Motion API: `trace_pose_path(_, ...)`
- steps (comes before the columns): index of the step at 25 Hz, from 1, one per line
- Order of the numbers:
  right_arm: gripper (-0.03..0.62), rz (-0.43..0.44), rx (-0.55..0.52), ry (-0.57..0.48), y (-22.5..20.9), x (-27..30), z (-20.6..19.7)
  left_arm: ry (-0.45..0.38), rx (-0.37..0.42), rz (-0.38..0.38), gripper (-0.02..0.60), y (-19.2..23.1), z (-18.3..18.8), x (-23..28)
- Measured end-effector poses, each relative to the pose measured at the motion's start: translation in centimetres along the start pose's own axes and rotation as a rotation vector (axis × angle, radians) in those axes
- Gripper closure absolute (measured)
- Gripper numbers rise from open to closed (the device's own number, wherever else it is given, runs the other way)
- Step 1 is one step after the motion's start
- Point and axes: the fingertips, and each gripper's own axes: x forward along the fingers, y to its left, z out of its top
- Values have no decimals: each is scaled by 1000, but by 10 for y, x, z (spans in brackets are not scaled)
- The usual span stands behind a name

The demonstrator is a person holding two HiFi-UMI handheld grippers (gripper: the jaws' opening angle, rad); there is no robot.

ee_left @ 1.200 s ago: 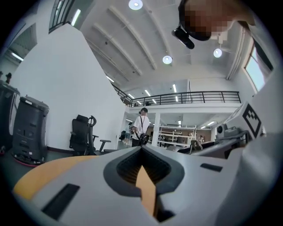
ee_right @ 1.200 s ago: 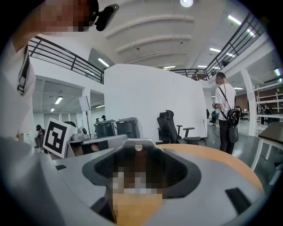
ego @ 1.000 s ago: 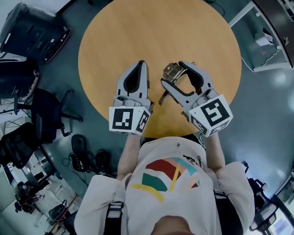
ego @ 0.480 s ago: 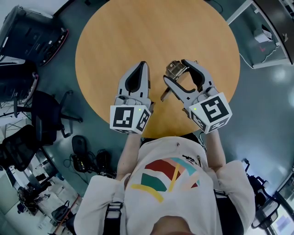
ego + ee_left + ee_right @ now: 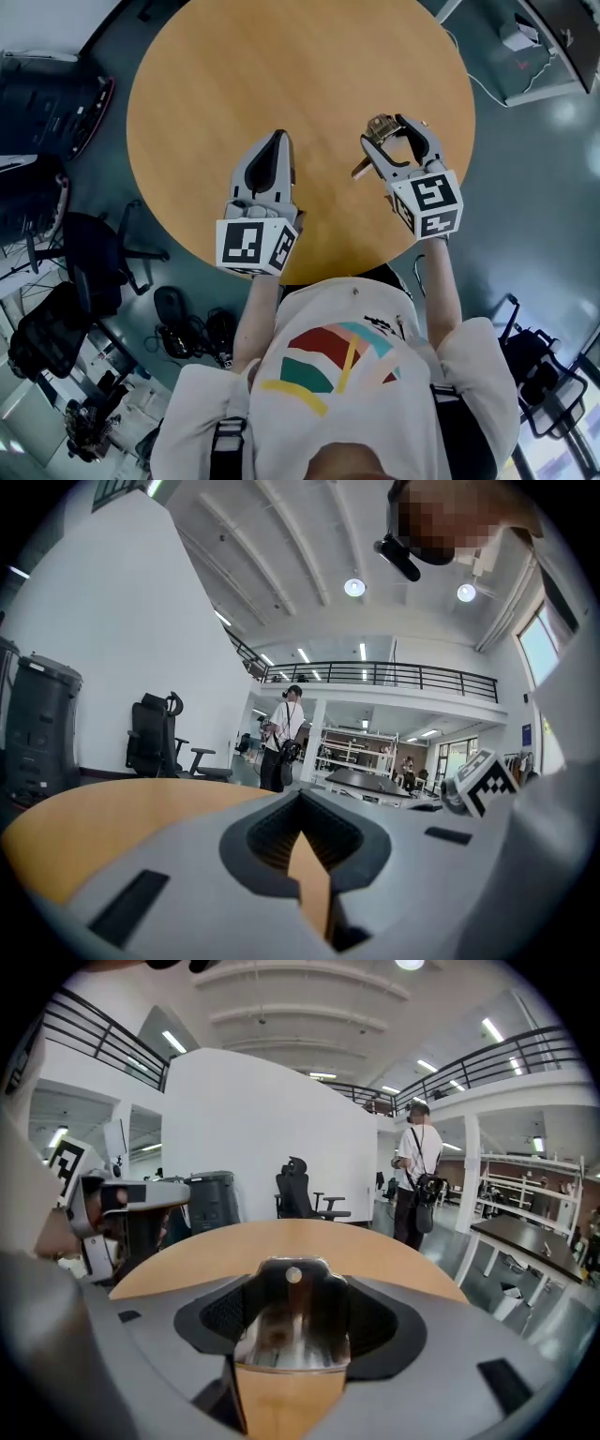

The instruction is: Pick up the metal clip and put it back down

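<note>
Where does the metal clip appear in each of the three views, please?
Head view: metal clip upper right, between the right gripper's jaws.
Left gripper view: not in it.
Right gripper view: metal clip bottom centre, filling the gap between the jaws.
Shared landmark: the round wooden table.

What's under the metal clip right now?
Bare wooden table shows beneath the metal clip, which the right gripper's fingers hold. The clip covers the spot directly below, so contact can't be told.
</note>
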Motion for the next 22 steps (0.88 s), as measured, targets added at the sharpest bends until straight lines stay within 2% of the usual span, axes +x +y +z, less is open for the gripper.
trace_pose_path(14,290,-195,132,152,-133,10,-118,156,24,-132,540,-73,-58,61)
trace_pose_path(18,290,-264,157,183,-158,6,-134,182,29,-131,540,-77,-64,63)
trace_pose_path(22,290,-298,199,215,-172,8,-152,183,32,-109,540,-71,-63,66)
